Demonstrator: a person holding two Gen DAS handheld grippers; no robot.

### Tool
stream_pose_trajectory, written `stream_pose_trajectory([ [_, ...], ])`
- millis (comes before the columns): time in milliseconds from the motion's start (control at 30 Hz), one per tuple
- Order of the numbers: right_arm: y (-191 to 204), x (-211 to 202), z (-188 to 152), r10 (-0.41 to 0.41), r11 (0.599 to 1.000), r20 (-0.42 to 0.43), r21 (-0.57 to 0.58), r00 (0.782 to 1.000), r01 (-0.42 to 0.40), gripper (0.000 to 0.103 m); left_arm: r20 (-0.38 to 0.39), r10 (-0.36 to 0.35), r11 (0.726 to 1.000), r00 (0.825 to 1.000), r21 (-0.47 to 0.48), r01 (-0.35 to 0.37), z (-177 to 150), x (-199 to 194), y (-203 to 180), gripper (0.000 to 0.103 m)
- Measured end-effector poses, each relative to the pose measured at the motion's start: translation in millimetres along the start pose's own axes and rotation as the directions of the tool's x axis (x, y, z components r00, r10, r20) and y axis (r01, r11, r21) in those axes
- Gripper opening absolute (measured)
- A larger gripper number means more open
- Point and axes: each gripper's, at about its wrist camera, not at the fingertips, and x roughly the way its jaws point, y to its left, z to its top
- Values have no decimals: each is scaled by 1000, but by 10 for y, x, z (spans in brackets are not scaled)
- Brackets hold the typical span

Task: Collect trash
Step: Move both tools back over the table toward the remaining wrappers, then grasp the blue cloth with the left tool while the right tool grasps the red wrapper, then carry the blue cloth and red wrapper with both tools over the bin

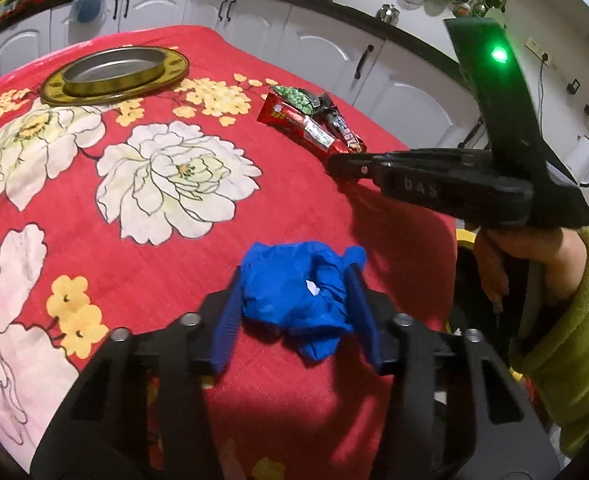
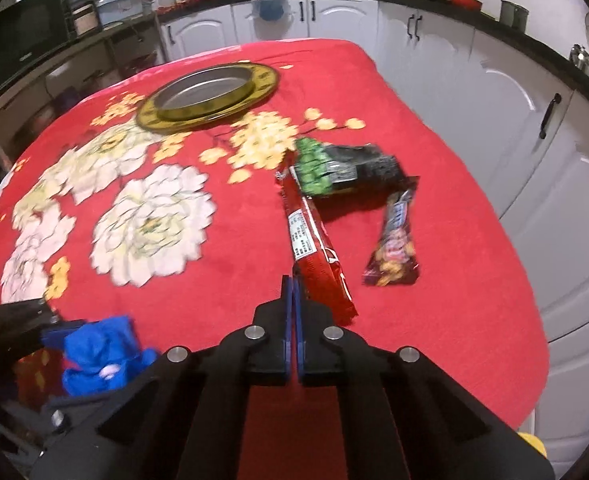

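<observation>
Nearest, a crumpled blue glove [image 1: 299, 295] is clamped between the blue fingers [image 1: 227, 322] of the left gripper [image 1: 294, 312], close to the near edge of the red flowered surface [image 1: 166, 240]. Just to its right the cloth rounds off at a corner, and beyond that edge only dark floor and a bit of yellow are seen.

The right gripper [image 2: 293, 312] is angled down at the surface, its fingers [image 2: 299, 320] pressed together on the near end of a red wrapper [image 2: 314, 248] (whether the foil is truly pinched or only touched cannot be told). In the left wrist view this gripper is seen from the side, held by a hand [image 1: 534, 256] in a green sleeve [image 1: 574, 340], reaching in from beyond the right edge.

Farther on, a brown snack wrapper [image 2: 394, 248] and a green-and-black packet [image 2: 342, 168] lie beside the red one, near the right edge. Open flowered cloth is left across the middle and left. At the far end a round metal tin [image 2: 206, 94] rests on a gold-rimmed plate [image 2: 262, 80], with white cabinets [image 2: 494, 120] behind.
</observation>
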Motion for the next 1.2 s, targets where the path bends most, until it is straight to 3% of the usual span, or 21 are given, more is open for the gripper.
stream_pose_trajectory([
  [67, 57, -56, -59, 16, 1000, 6, -2, 1000, -16, 2, -1, -11, 1000, 1000, -10, 11, -4, -9, 12, 28],
  [267, 167, -249, -175, 48, 999, 37, 6, 998, -48, 1, 4, -33, 998, 999, -48, 33, -15, -68, 65, 19],
  [533, 232, -516, -323, 64, 998, 75, 23, 995, -66, 2, 52, -29, 996, 998, -82, 34, 11, -272, 156, 17],
  [1200, 279, -1258, -671, 58, 993, 211, 83, 976, -78, 2, 156, -24, 1000, 988, -17, 26, 90, -636, -75, 15],
])
